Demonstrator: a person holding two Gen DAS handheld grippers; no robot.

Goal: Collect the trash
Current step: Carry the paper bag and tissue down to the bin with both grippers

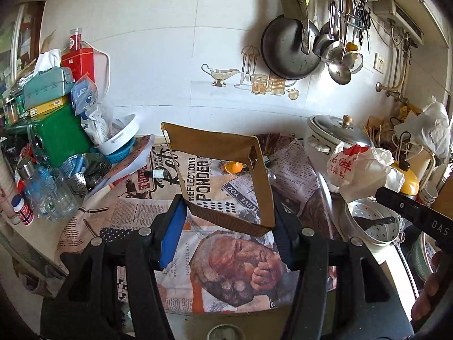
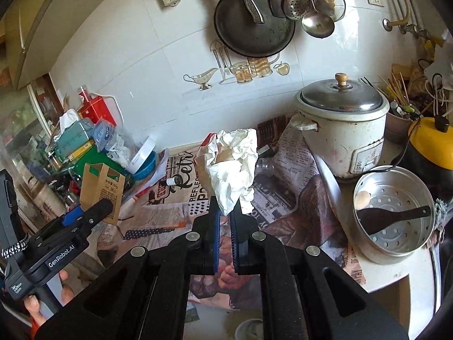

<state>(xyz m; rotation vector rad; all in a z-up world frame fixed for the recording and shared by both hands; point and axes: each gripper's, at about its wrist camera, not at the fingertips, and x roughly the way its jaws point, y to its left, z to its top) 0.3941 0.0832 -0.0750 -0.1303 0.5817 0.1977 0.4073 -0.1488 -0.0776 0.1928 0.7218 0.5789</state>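
Observation:
My left gripper (image 1: 228, 215) is shut on an open brown cardboard box (image 1: 226, 170), held above the newspaper-covered counter (image 1: 226, 269) with its open end facing me. The box also shows in the right wrist view (image 2: 102, 188), held by the left gripper (image 2: 85, 215). My right gripper (image 2: 225, 212) is shut on a crumpled white plastic bag (image 2: 232, 164) with red print, held up over the counter. The bag also shows in the left wrist view (image 1: 356, 170). An orange peel (image 1: 233, 167) and a small bottle (image 1: 158, 173) lie on the newspaper behind the box.
A white rice cooker (image 2: 342, 130) stands at the back right, a metal steamer pot with a black spatula (image 2: 393, 212) in front of it. A green box and piled clutter (image 1: 56, 130) fill the left. Pans and ladles (image 1: 291, 48) hang on the wall. A clear bottle (image 2: 267, 165) lies by the cooker.

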